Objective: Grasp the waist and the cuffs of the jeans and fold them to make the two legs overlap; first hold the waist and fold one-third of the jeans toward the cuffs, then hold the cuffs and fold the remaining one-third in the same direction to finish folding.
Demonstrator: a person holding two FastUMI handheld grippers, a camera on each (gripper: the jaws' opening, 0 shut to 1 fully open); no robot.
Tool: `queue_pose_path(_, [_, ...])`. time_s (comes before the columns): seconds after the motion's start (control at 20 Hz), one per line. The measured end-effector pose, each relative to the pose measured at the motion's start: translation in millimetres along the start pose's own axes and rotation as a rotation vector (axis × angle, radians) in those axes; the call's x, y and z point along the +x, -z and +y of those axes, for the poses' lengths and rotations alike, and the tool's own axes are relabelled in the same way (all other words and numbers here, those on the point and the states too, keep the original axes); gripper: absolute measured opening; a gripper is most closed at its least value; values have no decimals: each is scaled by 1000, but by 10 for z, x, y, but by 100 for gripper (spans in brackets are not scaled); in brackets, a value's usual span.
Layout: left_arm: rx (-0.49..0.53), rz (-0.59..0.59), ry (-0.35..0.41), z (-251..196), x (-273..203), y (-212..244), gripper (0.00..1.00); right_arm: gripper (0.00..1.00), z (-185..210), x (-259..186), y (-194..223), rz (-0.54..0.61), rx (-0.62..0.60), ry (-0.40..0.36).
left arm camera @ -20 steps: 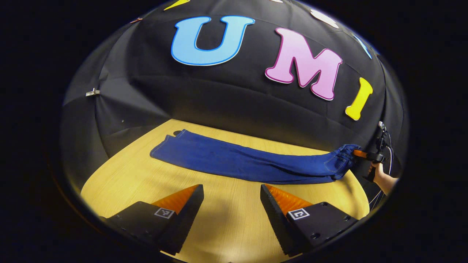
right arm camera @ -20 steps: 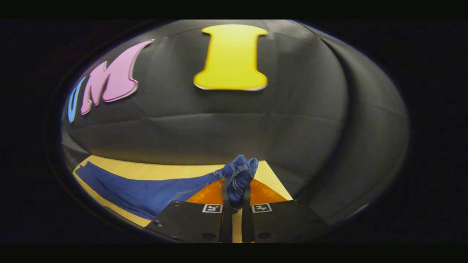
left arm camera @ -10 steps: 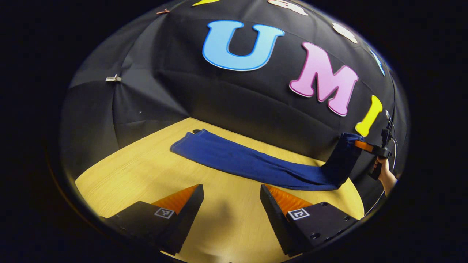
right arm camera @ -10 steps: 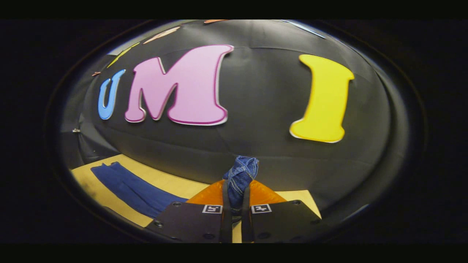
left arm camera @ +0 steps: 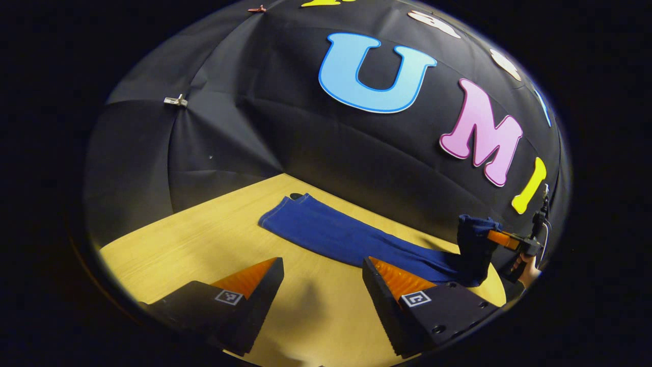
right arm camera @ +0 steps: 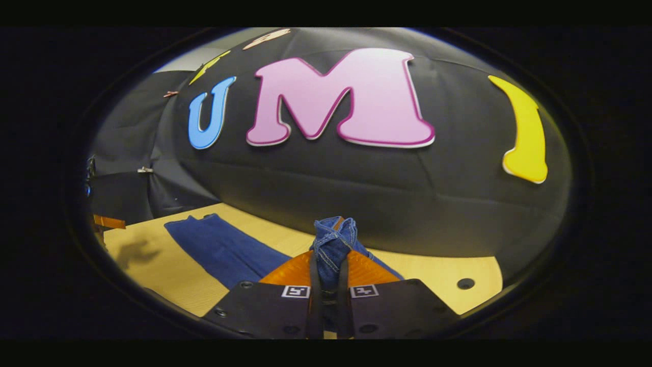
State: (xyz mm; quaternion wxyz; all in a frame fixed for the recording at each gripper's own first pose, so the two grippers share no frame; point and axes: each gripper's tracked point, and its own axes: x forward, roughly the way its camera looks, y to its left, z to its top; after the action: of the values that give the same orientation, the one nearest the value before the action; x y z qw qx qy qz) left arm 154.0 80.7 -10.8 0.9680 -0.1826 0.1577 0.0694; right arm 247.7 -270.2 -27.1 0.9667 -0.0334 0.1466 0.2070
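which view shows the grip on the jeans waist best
The right gripper view: the right gripper is shut on the bunched jeans waist, close up. The left gripper view shows that same gripper far off at the edge, lifting the waist above the table.

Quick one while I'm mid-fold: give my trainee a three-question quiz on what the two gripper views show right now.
1. True or false: the left gripper has its jaws closed on the jeans.
2. Which part of the jeans does the right gripper hold: A) the cuffs, B) the waist, C) mid-leg?
3. Fill in: the cuffs lie flat on the ____.

Key: 1 false, its jaws are open above the table; 2 B; 3 table.
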Motion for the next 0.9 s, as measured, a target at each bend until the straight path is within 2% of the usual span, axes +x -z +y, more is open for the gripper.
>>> queue_pose_path(0.05, [7,-3,-3,51,85,-38,96,19,13,32,33,9,-6,-10])
queue_pose_path(0.1, [13,-8,-11,114,188,-104,96,14,28,22,52,23,-12,-19])
queue_pose_path(0.2, [5,-3,-8,215,467,-220,97,14,43,34,100,59,-31,-35])
queue_pose_path(0.25, [0,0,-10,281,620,-275,97,8,42,74,159,74,-50,-40])
queue_pose_path(0.3, [5,3,-14,357,787,-331,97,8,25,84,209,84,-72,-45])
queue_pose_path(0.35, [20,16,-26,445,956,-379,97,14,51,57,208,92,-97,-52])
queue_pose_path(0.4, [47,37,-42,568,1156,-415,97,7,67,56,239,99,-119,-60])
queue_pose_path(0.5, [83,84,-62,794,1497,-449,96,8,129,60,326,108,-151,-71])
queue_pose_path(0.65, [22,151,-112,1000,1893,-383,97,11,238,50,420,122,-163,-93])
queue_pose_path(0.7, [18,155,-120,1065,1961,-391,97,20,319,7,452,130,-148,-119])
queue_pose_path(0.75, [30,167,-120,1080,2018,-376,97,23,395,-15,464,133,-135,-138])
queue_pose_path(0.8, [54,180,-121,1086,2061,-365,97,31,472,-61,486,138,-132,-161])
queue_pose_path(0.9, [107,198,-134,1137,2142,-337,96,74,515,-152,526,138,-143,-159])
